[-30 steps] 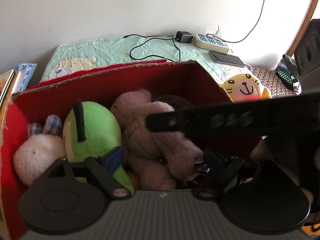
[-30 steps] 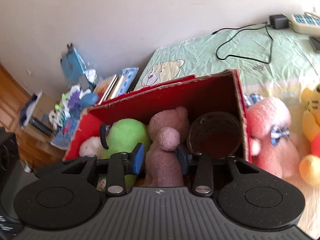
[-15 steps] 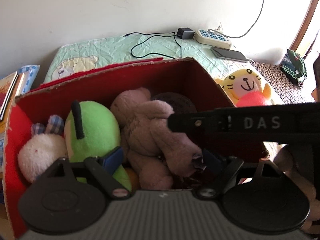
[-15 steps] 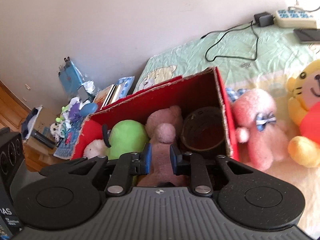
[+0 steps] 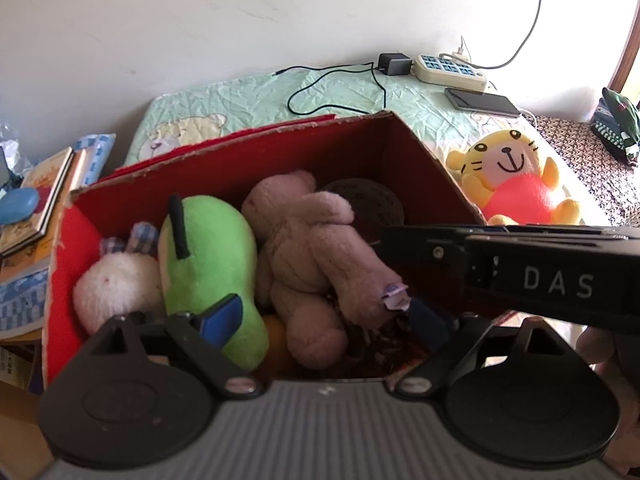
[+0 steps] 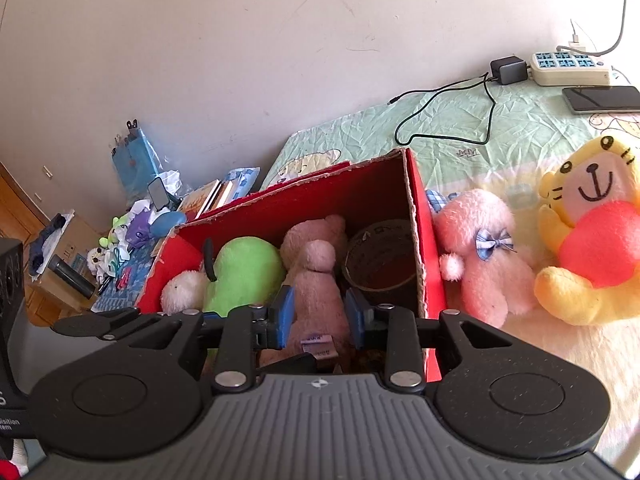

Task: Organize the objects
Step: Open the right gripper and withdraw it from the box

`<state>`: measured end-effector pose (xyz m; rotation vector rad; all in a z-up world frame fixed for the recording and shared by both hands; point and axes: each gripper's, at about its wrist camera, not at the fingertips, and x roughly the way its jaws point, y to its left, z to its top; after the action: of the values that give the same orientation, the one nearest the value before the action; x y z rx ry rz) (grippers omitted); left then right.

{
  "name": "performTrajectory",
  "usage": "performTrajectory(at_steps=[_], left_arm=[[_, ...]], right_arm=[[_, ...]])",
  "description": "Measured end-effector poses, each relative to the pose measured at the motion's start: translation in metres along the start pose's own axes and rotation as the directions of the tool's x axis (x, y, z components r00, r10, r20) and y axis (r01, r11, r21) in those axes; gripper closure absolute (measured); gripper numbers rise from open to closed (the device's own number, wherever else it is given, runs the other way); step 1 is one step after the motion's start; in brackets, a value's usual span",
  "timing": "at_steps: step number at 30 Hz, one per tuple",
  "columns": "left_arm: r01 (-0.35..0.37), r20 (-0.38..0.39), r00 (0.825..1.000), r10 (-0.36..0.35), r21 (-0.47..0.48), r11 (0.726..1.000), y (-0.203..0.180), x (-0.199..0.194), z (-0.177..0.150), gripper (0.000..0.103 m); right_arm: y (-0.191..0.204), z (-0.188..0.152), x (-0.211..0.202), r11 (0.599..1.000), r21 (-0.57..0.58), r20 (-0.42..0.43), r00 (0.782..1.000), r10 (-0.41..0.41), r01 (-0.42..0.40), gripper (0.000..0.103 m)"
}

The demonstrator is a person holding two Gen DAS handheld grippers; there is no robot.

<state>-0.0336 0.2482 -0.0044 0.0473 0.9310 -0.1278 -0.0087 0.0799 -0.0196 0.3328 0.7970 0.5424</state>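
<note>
A red cardboard box [image 5: 420, 168] [image 6: 416, 216] holds a white bunny plush [image 5: 116, 288], a green plush [image 5: 208, 256] [image 6: 244, 272], a mauve bear [image 5: 316, 248] [image 6: 316, 280] and a brown round basket [image 6: 380, 260]. My left gripper [image 5: 324, 320] is open and empty above the box's near edge. My right gripper [image 6: 320, 316] is open, its blue pads either side of the bear's leg without pinching it. A pink plush [image 6: 484, 252] and a yellow tiger plush [image 6: 592, 248] [image 5: 516, 184] lie on the bed right of the box.
A power strip [image 6: 568, 68], charger cable [image 6: 444, 120] and phone [image 6: 600, 98] lie on the green sheet [image 5: 260, 100] behind the box. Books [image 5: 44, 196] and cluttered small items [image 6: 132, 232] sit to the left. The right gripper's body [image 5: 520, 276] crosses the left wrist view.
My right gripper has pulled back and up from the box, narrowed on the bear's leg, then opened again. The bear stays in the box. The left gripper has barely moved.
</note>
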Motion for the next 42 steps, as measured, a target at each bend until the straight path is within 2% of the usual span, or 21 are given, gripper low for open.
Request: performTrajectory(at_steps=[6, 14, 21, 32, 34, 42], left_arm=[[-0.039, 0.006, 0.999, 0.039, -0.008, 0.999, -0.008, -0.008, -0.005, 0.011], [-0.068, 0.008, 0.998, 0.069, -0.051, 0.996, -0.011, -0.015, -0.008, 0.009], [-0.139, 0.03, 0.99, 0.14, -0.032, 0.99, -0.023, -0.019, -0.009, 0.009], [-0.142, -0.001, 0.99, 0.142, -0.042, 0.989, -0.034, -0.031, -0.003, 0.009], [-0.14, -0.002, 0.99, 0.14, -0.042, 0.989, -0.04, -0.033, -0.002, 0.009], [-0.123, 0.003, 0.992, 0.124, -0.028, 0.992, -0.068, -0.045, 0.007, 0.009]], right_arm=[[-0.001, -0.011, -0.009, 1.0, -0.004, 0.005, 1.0, -0.006, 0.006, 0.071], [-0.012, -0.015, -0.017, 0.999, 0.052, -0.011, 1.0, 0.01, -0.009, 0.071], [-0.013, -0.017, -0.023, 0.999, 0.047, -0.007, 1.0, 0.022, -0.022, 0.071], [-0.019, -0.013, -0.044, 0.998, 0.049, 0.014, 0.999, 0.041, -0.041, 0.069], [-0.021, -0.012, -0.051, 0.998, 0.046, 0.024, 0.999, 0.037, -0.038, 0.066], [-0.041, -0.006, -0.073, 0.998, 0.057, 0.048, 0.998, 0.037, -0.04, 0.064]])
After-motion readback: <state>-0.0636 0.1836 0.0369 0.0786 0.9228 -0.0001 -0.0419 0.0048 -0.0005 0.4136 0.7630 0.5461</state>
